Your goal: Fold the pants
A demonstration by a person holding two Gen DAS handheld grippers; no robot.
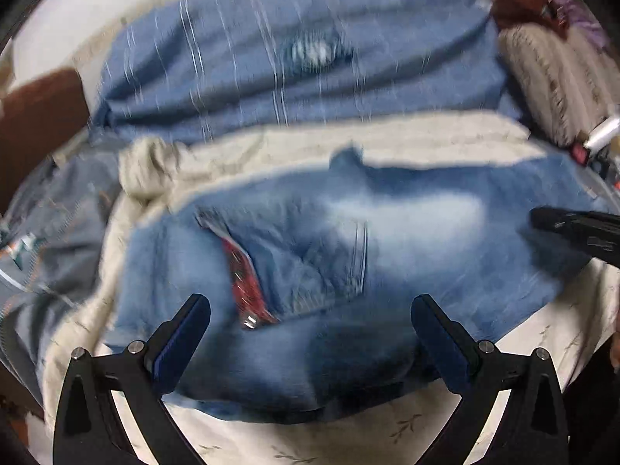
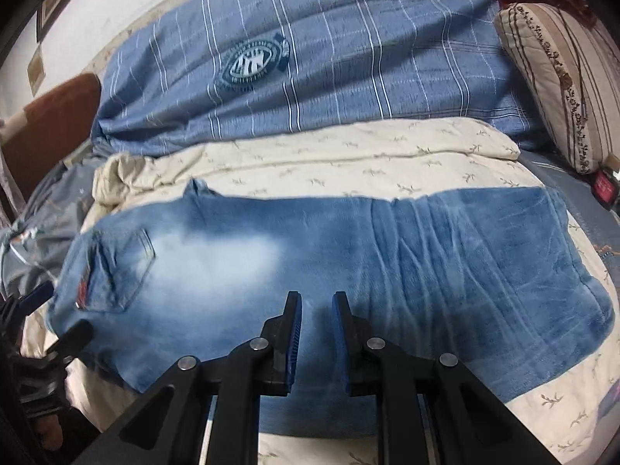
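Cream bedspread (image 2: 387,155) with little leaf prints, blue jeans (image 2: 348,240) lying flat across it, left gripper (image 1: 310,310) spread wide above waist end, right gripper (image 2: 317,302) nearly closed, holding nothing, striped blue blanket (image 2: 329,46) behind

Faded, matt denim pants (image 2: 310,255) lie on a soft printed cotton sheet (image 2: 348,155).

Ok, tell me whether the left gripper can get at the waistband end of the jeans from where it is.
Probably yes. The left gripper hangs open right over the waistband end of the jeans, near the back pocket. Nothing lies between its fingers and the denim; the right gripper is further along the legs.
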